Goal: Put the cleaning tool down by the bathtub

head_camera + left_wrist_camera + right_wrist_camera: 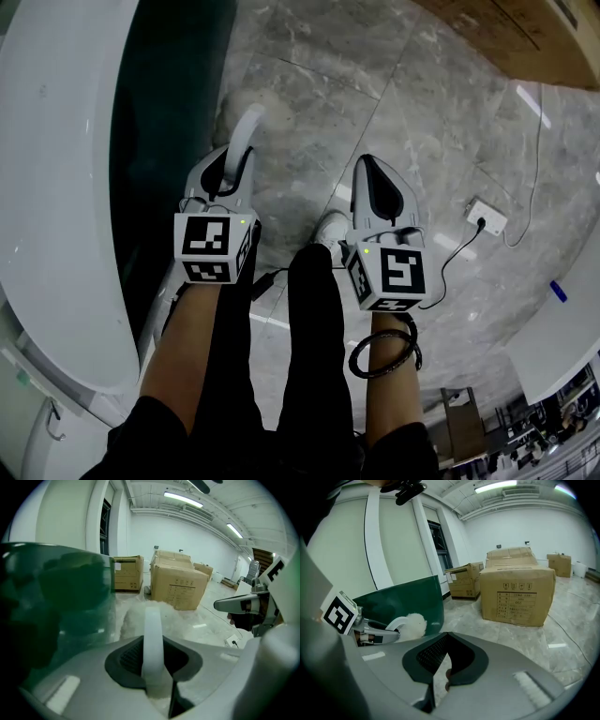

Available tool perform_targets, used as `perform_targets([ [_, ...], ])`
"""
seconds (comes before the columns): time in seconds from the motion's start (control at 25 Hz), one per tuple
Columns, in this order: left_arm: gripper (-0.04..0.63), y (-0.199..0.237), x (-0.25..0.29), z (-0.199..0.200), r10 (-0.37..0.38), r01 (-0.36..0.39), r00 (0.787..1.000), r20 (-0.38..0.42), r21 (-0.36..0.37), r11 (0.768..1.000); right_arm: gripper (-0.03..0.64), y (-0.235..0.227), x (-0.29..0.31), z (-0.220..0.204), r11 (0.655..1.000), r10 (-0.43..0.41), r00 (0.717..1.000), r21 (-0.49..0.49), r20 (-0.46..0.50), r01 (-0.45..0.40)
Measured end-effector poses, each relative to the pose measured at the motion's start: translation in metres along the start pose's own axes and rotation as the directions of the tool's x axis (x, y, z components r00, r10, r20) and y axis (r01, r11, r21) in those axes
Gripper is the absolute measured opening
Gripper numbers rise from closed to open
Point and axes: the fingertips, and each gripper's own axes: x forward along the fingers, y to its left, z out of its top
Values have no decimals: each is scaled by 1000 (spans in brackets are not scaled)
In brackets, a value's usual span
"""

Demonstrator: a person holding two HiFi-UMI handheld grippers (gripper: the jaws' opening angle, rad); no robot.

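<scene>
One cleaning tool (pixel 152 639), a white curved handle ending in a fluffy white head (pixel 136 616), is sitting in the left gripper (pixel 228 173). Its jaws are clamping tight on the handle, which is running straight up between them in the left gripper view. In the head view the handle (pixel 246 141) is arching out past the jaw tips. It is hanging over the floor (pixel 375 84) just beside the bathtub (pixel 56 187). From the right gripper view the fluffy head (pixel 414 623) is showing right against the tub's dark green side (pixel 403 602). Whether it is touching the tub or the floor I cannot tell.

The right gripper (pixel 375 169) is hovering next to the left one, a little apart, over the grey marbled floor. Its jaws (pixel 445 660) are pressing together with nothing between them. A dark coiled band (pixel 384 352) is circling the person's right wrist.

The tub's white rim is sweeping down the left side of the head view, with the green wall dropping from it to the floor. Farther out, a white socket block (pixel 487 217) is lying on the floor with a thin cable trailing from it. Several cardboard boxes (pixel 518 597) are standing on the floor well beyond the tub.
</scene>
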Motion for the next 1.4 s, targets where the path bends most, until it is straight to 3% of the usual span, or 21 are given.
perform_targets([
  [0.92,89,23,103,-116,-19,13,995,-99,-52,999,23,-14,86,-119,998,59,990,-3,-129,-60],
  [1.4,89,32,139,-167,-25,19,987,-158,-37,999,23,-22,127,-160,996,82,983,-5,-162,-84],
])
